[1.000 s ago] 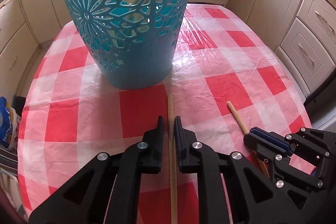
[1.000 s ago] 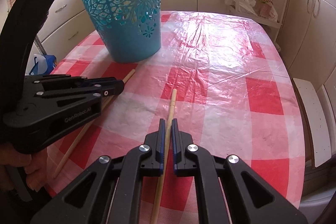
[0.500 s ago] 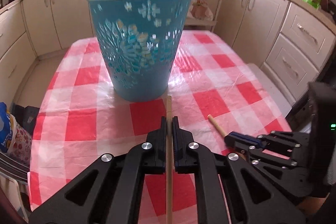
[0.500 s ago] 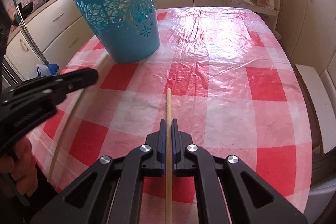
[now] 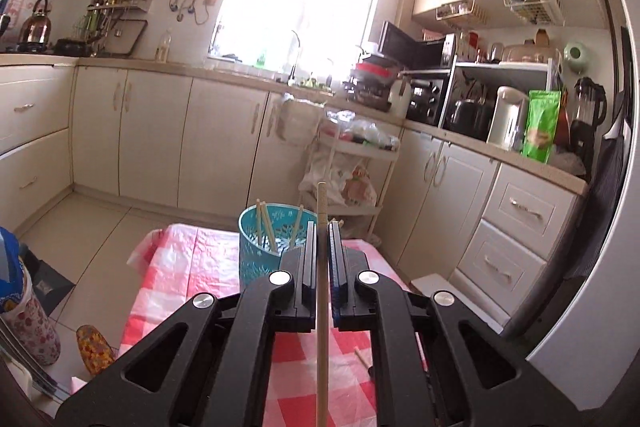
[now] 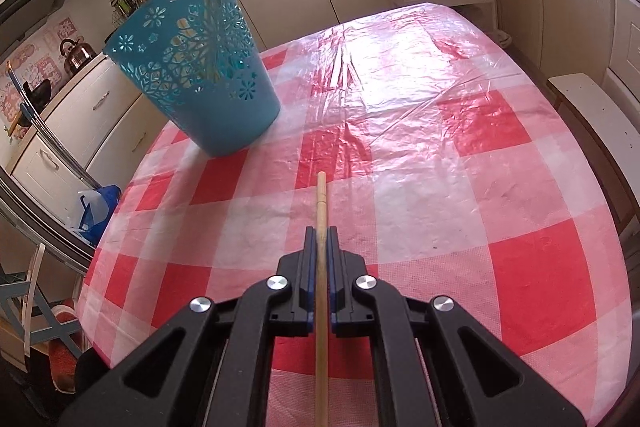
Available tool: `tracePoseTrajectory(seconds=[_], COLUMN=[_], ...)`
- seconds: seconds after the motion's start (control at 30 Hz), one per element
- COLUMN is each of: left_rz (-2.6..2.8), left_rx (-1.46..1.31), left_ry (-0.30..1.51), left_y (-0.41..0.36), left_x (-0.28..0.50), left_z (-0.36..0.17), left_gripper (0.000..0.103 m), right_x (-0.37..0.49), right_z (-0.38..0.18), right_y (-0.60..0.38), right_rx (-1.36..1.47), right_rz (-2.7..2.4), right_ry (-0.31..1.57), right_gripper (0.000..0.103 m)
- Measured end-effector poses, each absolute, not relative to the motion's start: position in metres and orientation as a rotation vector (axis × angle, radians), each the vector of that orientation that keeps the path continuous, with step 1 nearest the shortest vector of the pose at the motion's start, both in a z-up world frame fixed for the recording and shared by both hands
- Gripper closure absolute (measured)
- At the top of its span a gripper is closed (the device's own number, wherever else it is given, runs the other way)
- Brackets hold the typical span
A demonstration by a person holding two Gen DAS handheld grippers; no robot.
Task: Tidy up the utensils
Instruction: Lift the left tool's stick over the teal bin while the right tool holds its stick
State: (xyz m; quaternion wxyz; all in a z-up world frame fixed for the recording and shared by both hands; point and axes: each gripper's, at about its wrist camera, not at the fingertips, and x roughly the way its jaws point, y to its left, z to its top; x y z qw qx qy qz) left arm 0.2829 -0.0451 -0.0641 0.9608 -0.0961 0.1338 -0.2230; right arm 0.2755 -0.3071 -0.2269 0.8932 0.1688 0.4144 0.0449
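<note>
In the left wrist view, the left gripper [image 5: 321, 227] was clamped on a thin, round wooden chopstick [image 5: 322, 291], held high above the checked plastic tablecloth [image 5: 188, 267]. The teal perforated plastic basket [image 5: 256, 251] stood below and beyond the fingertips, with several chopsticks already leaning inside it. Risk: the smooth stick could pivot between the pads and strike the basket rim on release, missing the opening. In the right wrist view, the right gripper [image 6: 321, 233] was closed on a second chopstick [image 6: 321, 203], its tip just above the glossy, wrinkled tablecloth [image 6: 520, 227], well clear of the basket [image 6: 208, 83]. Risk: both sticks arriving together at the basket could collide.
</note>
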Motion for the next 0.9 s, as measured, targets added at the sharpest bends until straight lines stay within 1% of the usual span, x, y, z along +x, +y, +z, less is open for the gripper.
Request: tracePoseTrajectory(seconds=[0.2, 0.37, 0.4, 0.47, 0.53, 0.57, 0.6, 0.67, 0.9], left_rz=[-0.450, -0.444, -0.441, -0.438, -0.433, -0.430, -0.428, -0.422, -0.392], left_rx=[-0.239, -0.246, -0.249, -0.259, -0.268, -0.268, -0.270, -0.279, -0.297], left_ry=[0.161, 0.112, 0.104, 0.090, 0.076, 0.071, 0.067, 0.060, 0.047], left_y=[-0.034, -0.034, -0.035, -0.035, -0.035, -0.036, -0.037, -0.038, -0.045], left_x=[0.285, 0.301, 0.305, 0.315, 0.325, 0.331, 0.337, 0.352, 0.398], left_z=[-0.032, -0.017, -0.015, -0.011, -0.009, -0.008, -0.008, -0.008, -0.013], left_gripper=[0.098, 0.098, 0.098, 0.098, 0.098, 0.098, 0.098, 0.098, 0.098], right_x=[0.279, 0.287, 0.289, 0.293, 0.296, 0.297, 0.297, 0.299, 0.306], right_z=[-0.228, -0.222, -0.220, -0.220, -0.221, -0.222, -0.222, -0.223, -0.232], right_y=[-0.307, -0.294, -0.289, -0.280, -0.271, -0.267, -0.265, -0.268, -0.314], right_rx=[0.353, 0.225, 0.178, 0.099, 0.016, -0.010, -0.023, 0.010, 0.366], right_rz=[0.093, 0.079, 0.073, 0.076, 0.071, 0.074, 0.084, 0.103, 0.201], right_ry=[0.868, 0.922, 0.928, 0.932, 0.934, 0.932, 0.929, 0.927, 0.926], right_gripper=[0.097, 0.097, 0.095, 0.079, 0.077, 0.077, 0.080, 0.096, 0.097])
